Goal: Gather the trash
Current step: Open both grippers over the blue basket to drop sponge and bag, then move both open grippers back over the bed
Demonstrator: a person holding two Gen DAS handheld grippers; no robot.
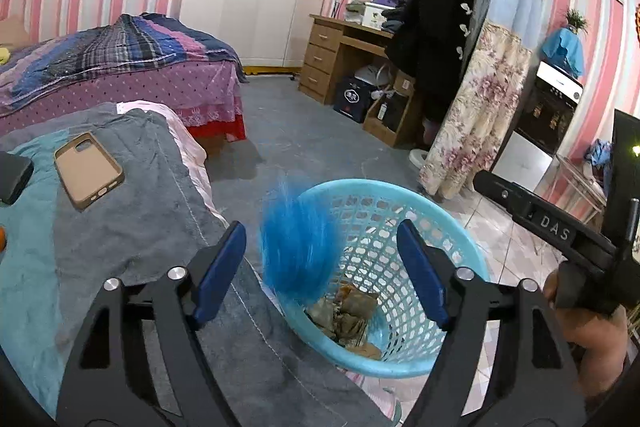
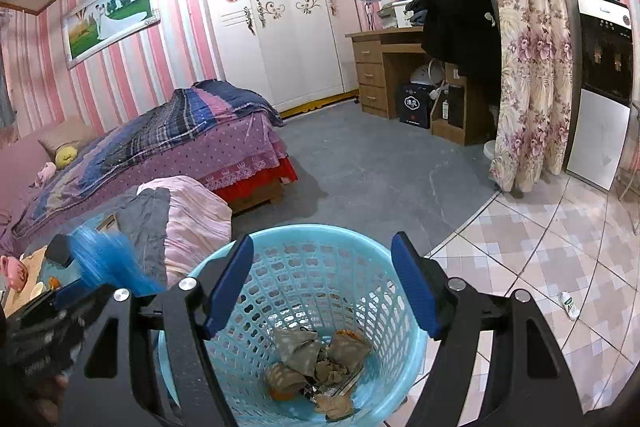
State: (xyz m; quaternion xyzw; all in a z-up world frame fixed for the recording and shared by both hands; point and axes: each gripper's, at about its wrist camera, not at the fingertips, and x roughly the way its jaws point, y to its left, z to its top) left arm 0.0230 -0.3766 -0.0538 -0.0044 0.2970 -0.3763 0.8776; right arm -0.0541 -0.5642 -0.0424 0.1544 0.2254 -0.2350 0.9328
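Basket: I see the light-blue plastic lattice wastebasket [image 2: 304,307] holding crumpled brown paper trash [image 2: 320,359].
Fluff: a blurred blue furry tuft [image 1: 298,239] sits above the basket's rim, touching neither pad.
Left hand-held gripper [image 1: 322,267]: jaws wide, empty.
Right hand-held gripper [image 2: 322,285]: spread, empty.
Advice: I'd let the tuft fall inside before withdrawing.
Views: only the right shows the white bottle [image 2: 570,305] on the tiles beside the basket.

— What's between the left gripper [image 1: 322,267]'s blue pads?
— A blurred blue fluffy tuft [image 1: 298,247], not pinched; the jaws stand wide, over the near rim of the light-blue basket [image 1: 472,259].
— Anything in the basket?
— Crumpled brownish wrappers [image 1: 346,311] at the bottom.
— And left of it?
— A tan phone case [image 1: 89,170] on a grey blanket [image 1: 132,227].
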